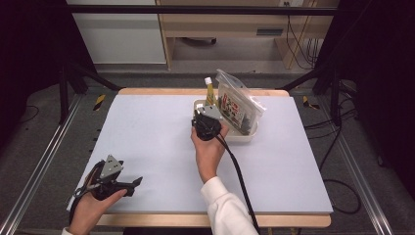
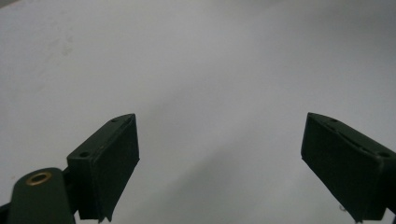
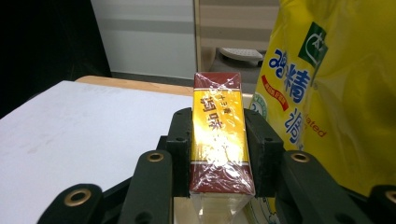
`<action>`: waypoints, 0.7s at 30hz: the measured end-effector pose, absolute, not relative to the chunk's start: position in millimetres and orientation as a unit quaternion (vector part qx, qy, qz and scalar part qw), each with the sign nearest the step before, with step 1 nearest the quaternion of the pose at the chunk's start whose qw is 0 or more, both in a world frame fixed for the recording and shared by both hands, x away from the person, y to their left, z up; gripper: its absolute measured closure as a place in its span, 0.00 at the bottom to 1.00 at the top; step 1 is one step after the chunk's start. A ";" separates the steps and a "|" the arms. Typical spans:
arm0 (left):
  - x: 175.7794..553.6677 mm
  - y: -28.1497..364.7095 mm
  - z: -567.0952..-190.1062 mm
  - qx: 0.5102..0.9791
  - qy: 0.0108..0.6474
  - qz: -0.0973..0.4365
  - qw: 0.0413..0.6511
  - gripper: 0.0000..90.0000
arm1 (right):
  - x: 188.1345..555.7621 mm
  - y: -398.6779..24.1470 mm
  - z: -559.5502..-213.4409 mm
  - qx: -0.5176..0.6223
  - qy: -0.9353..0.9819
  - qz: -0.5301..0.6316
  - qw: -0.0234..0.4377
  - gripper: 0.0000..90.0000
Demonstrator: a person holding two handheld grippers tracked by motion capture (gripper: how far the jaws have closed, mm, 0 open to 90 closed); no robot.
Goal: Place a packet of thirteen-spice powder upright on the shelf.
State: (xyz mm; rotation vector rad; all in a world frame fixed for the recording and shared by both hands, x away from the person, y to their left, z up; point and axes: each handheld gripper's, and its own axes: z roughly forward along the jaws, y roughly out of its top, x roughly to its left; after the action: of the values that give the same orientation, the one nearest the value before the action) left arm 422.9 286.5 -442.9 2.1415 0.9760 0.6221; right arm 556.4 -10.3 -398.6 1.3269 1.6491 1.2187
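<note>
One white table [image 1: 147,142], a cream tray [image 1: 244,136] at its far centre-right holding a yellow bag [image 3: 327,93] and clear pouch [image 1: 240,103]. Right gripper [image 1: 208,122] at the tray's left edge, jaws clamped on a red-gold wrapped box [image 3: 218,135]. Left gripper [image 1: 113,177] near-left, jaws wide apart, nothing between.

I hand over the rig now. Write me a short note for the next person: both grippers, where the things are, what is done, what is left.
Right gripper: shut on the gold-and-red box, held at the white tray at the far side of the table.
Left gripper: open, nothing between its jaws, resting near the front left corner of the white mat.
In the tray: a clear zip bag, a yellow packet, a yellow bottle.
Done: box gripped.
Left: probably setting the box into the tray or lifting it out; I cannot tell which.
</note>
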 end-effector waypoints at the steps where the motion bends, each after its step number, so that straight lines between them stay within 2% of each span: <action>1: 422.8 286.6 -442.9 0.826 0.376 0.240 0.346 0.12 | 556.6 -10.6 -398.9 0.511 0.634 0.470 0.340 0.72; 7: 423.2 287.1 -442.7 0.825 0.377 0.241 0.346 0.12 | 550.5 -14.5 -397.3 0.498 0.634 0.482 0.341 0.65; 11: 423.3 287.0 -442.6 0.825 0.377 0.242 0.346 0.12 | 543.9 -17.4 -393.7 0.487 0.641 0.484 0.343 0.65; 21: 423.7 287.6 -442.3 0.824 0.379 0.245 0.344 0.11 | 519.0 -23.0 -383.0 0.450 0.673 0.492 0.320 0.55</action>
State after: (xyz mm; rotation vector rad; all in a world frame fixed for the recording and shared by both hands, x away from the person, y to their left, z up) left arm 423.7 287.6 -442.3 2.1395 0.9846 0.6360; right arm 519.0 -23.0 -383.0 1.1823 1.7686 1.2936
